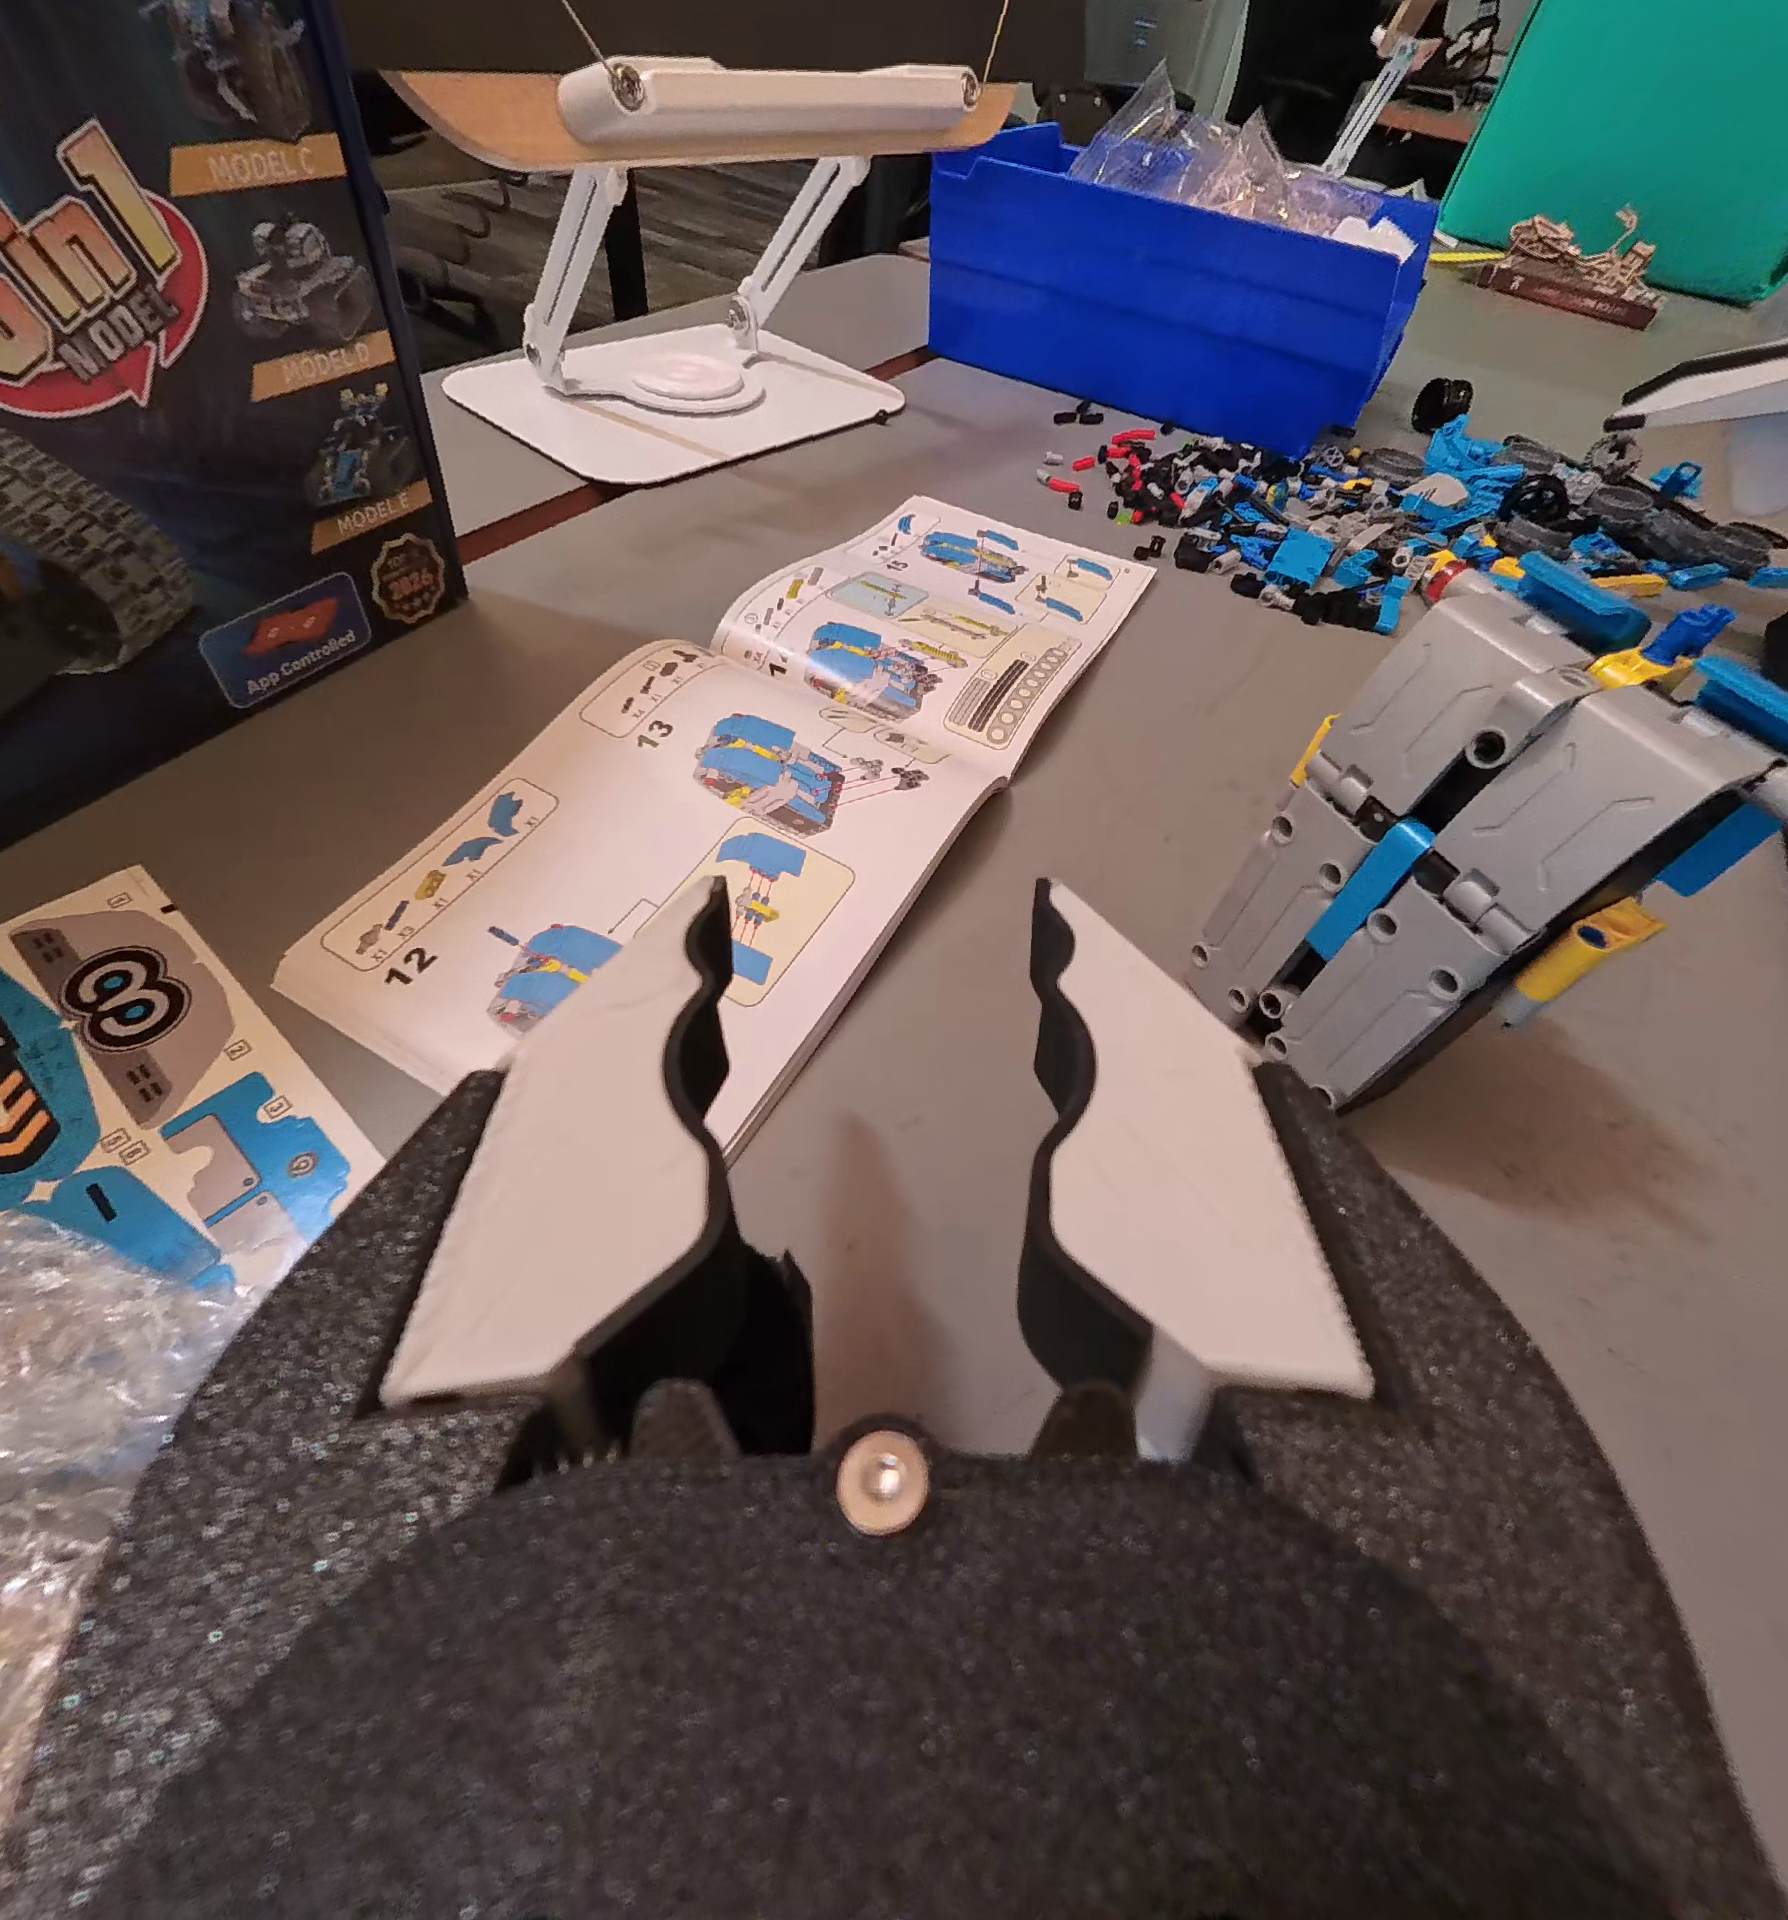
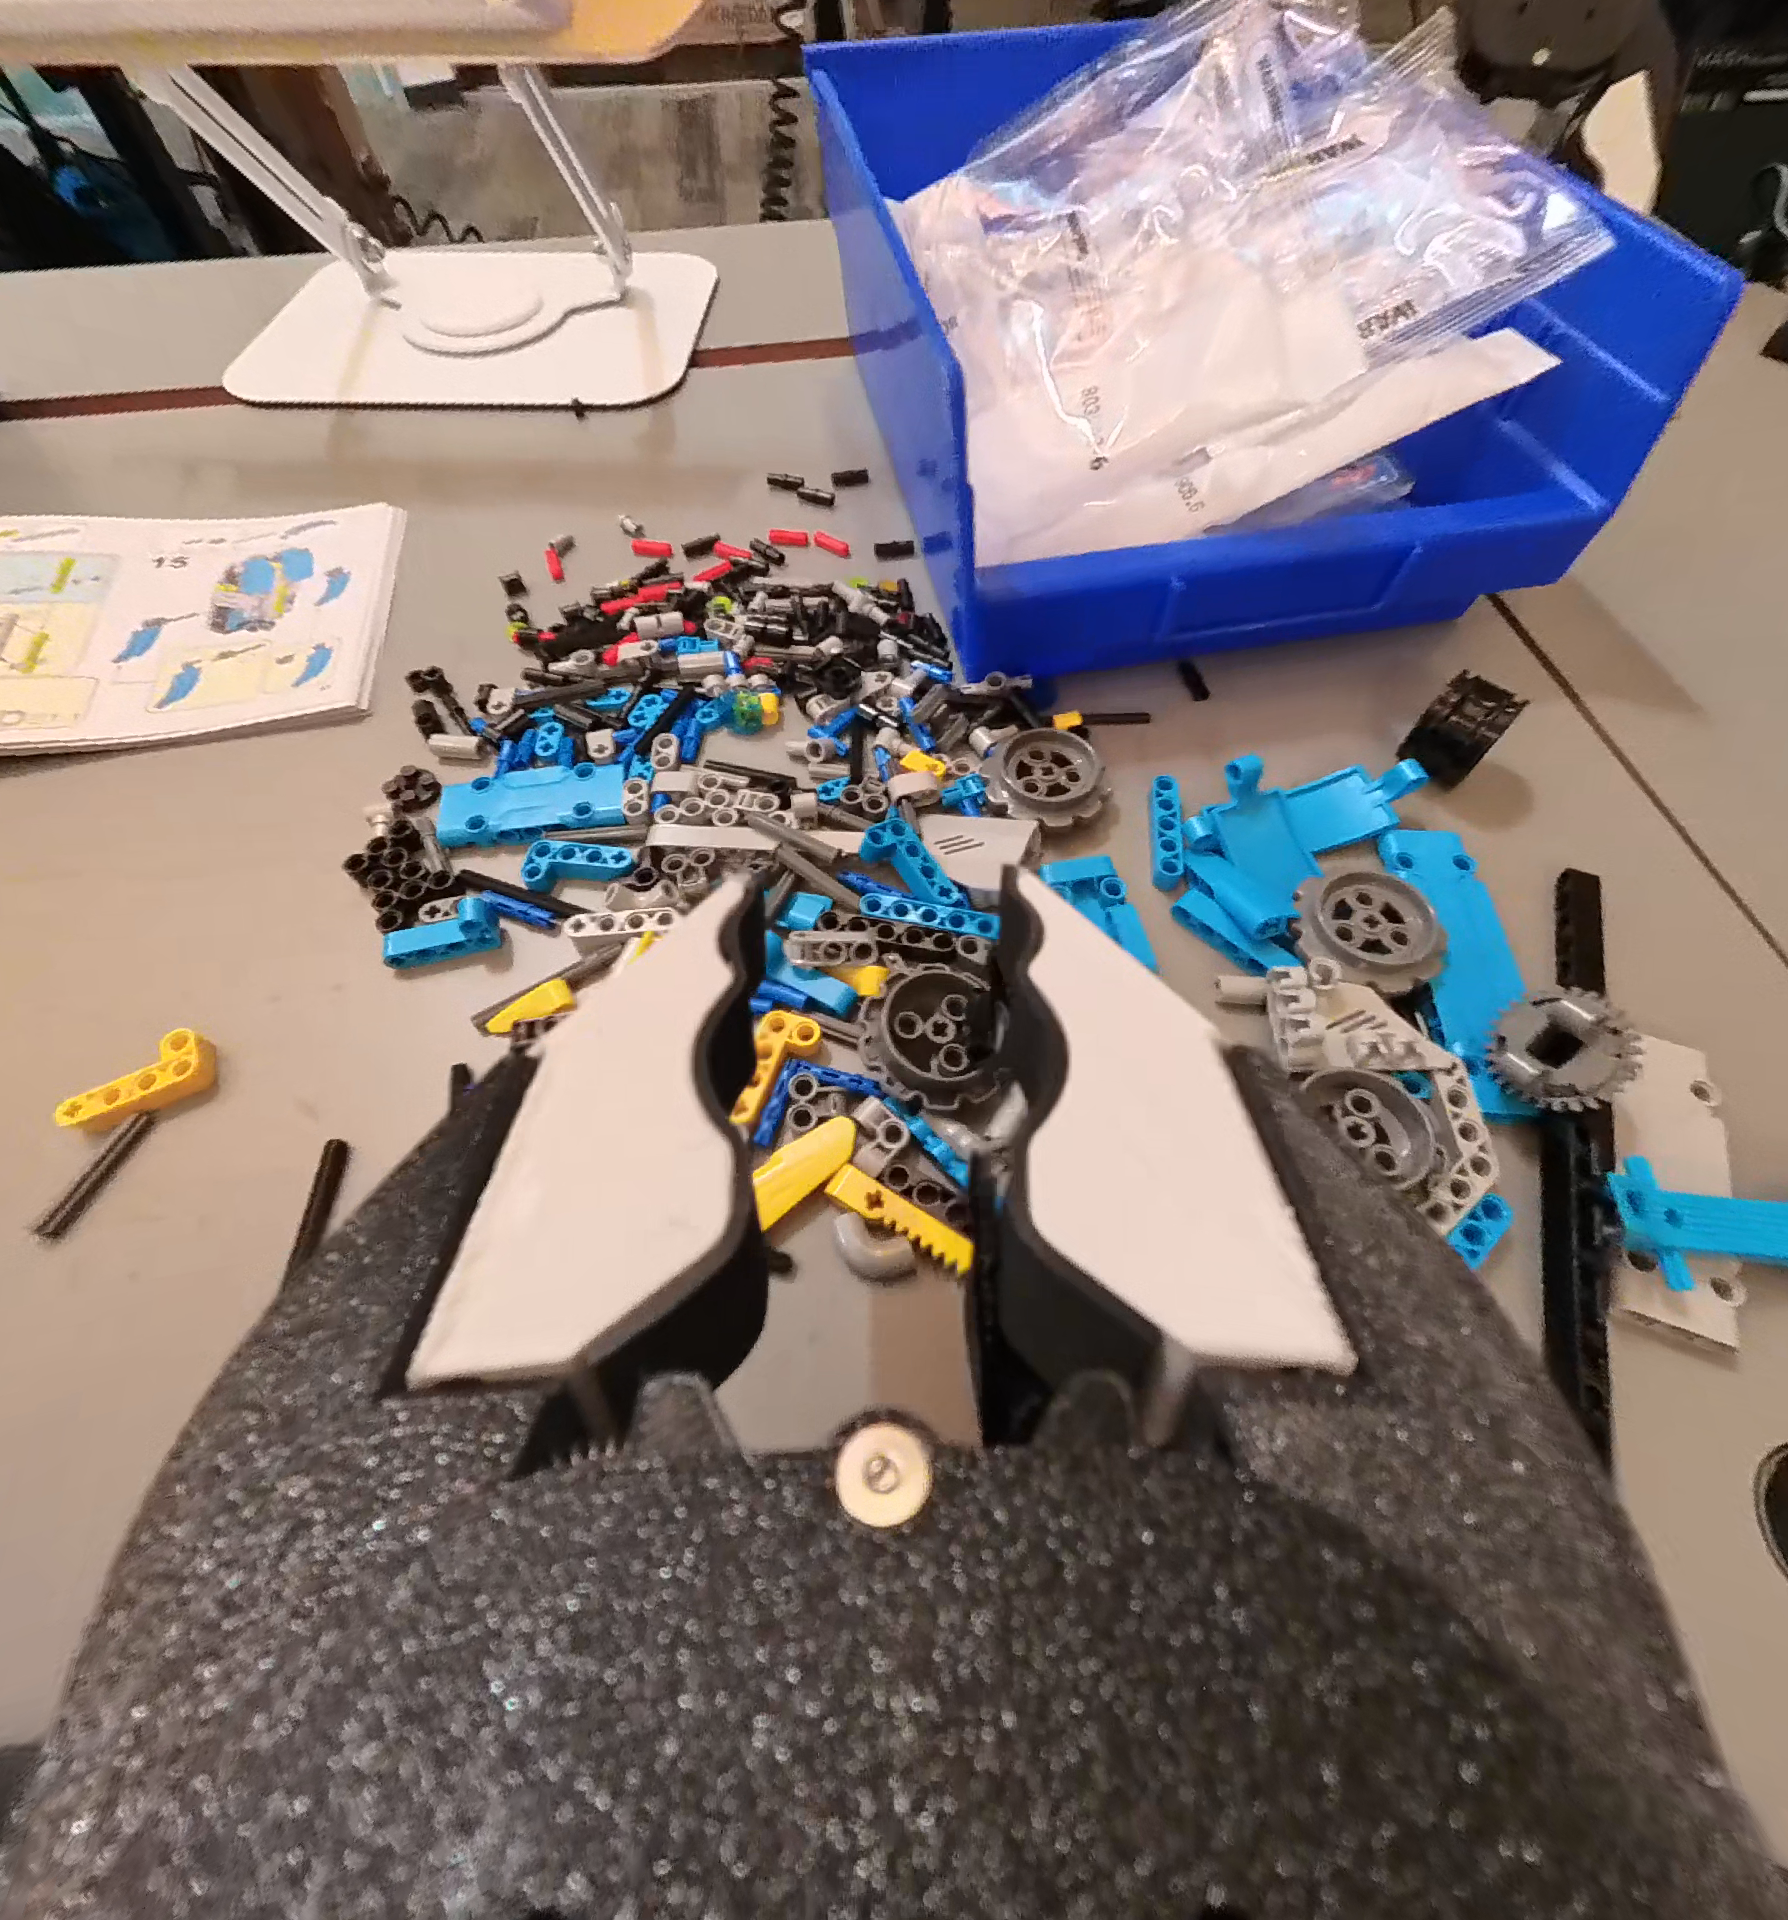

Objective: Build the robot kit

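Observation:
My left gripper (image 1: 882, 904) is open and empty, above the grey table beside the right edge of an open instruction booklet (image 1: 724, 769). A part-built grey, blue and yellow brick model (image 1: 1492, 862) lies tilted on the table to its right. My right gripper (image 2: 882, 894) is open and empty, hovering over a pile of small loose building parts (image 2: 765, 790). Between its fingers show a dark grey wheel (image 2: 934, 1029) and yellow pieces (image 2: 802, 1164). The other gripper (image 1: 1742, 384) shows at the far right of the left wrist view, above the same pile (image 1: 1389, 520).
A blue bin (image 2: 1285, 603) with clear plastic bags stands behind the pile. A white stand (image 1: 661, 405) sits at the back. The kit box (image 1: 163, 364) stands at the left, a sticker sheet (image 1: 111, 1081) and bubble wrap (image 1: 28, 1403) lie near left. A yellow angled beam (image 2: 137, 1081) lies apart. My hands' fingertips stand some 50 cm from each other.

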Tool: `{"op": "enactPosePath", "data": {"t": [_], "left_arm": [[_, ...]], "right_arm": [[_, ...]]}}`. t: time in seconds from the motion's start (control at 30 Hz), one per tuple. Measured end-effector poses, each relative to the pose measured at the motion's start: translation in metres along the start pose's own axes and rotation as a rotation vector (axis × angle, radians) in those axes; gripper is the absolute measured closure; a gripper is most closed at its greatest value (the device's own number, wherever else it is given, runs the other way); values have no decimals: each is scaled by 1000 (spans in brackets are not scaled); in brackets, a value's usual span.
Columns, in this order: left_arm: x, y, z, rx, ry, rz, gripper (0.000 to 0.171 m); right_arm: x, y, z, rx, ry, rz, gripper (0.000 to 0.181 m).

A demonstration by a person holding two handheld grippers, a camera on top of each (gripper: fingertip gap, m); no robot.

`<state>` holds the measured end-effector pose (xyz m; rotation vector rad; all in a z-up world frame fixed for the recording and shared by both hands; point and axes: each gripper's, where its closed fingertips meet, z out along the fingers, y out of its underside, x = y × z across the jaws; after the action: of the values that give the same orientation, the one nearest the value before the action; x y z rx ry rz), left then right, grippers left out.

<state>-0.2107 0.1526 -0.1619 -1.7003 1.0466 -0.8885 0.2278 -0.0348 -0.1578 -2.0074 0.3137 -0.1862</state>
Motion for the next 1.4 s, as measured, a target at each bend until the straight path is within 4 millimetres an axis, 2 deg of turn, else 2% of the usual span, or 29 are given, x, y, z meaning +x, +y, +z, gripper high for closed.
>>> {"op": "enactPosePath", "data": {"t": [0.13,0.27,0.33,0.43,0.53,0.63,0.73,0.97,1.07,1.17,1.2,1.23,1.27,1.4], "left_arm": [[1,0,-1,1,3,1,114],[0,1,0,-7,11,-18,113],[-1,2,0,-9,18,-29,113],[-1,2,0,-11,30,-48,113],[-3,2,0,-7,36,-68,113],[-3,2,1,-13,47,-86,113],[-3,3,1,-17,58,-100,113],[-5,2,-1,-4,72,-139,113],[-5,3,-1,-9,83,-155,113],[-5,3,-1,-9,87,-164,113],[-5,3,-2,-10,88,-166,113],[-5,4,-1,-11,90,-168,113],[-5,4,-1,-12,91,-170,113],[-5,4,-1,-12,92,-174,113]], "right_arm": [[23,-9,2,35,140,76,119],[63,-39,9,128,345,217,117],[78,-44,18,111,437,213,117],[89,-38,33,39,526,159,119],[95,-29,48,-25,545,157,121],[101,-18,62,-121,524,210,124],[112,-8,66,-218,527,271,129],[108,4,75,-314,444,350,143],[103,10,79,-354,440,340,144],[108,14,83,-378,483,299,148],[108,17,85,-399,478,299,150],[107,19,87,-406,463,301,161],[106,19,86,-408,452,307,173],[101,4,77,-372,387,324,180]]}}
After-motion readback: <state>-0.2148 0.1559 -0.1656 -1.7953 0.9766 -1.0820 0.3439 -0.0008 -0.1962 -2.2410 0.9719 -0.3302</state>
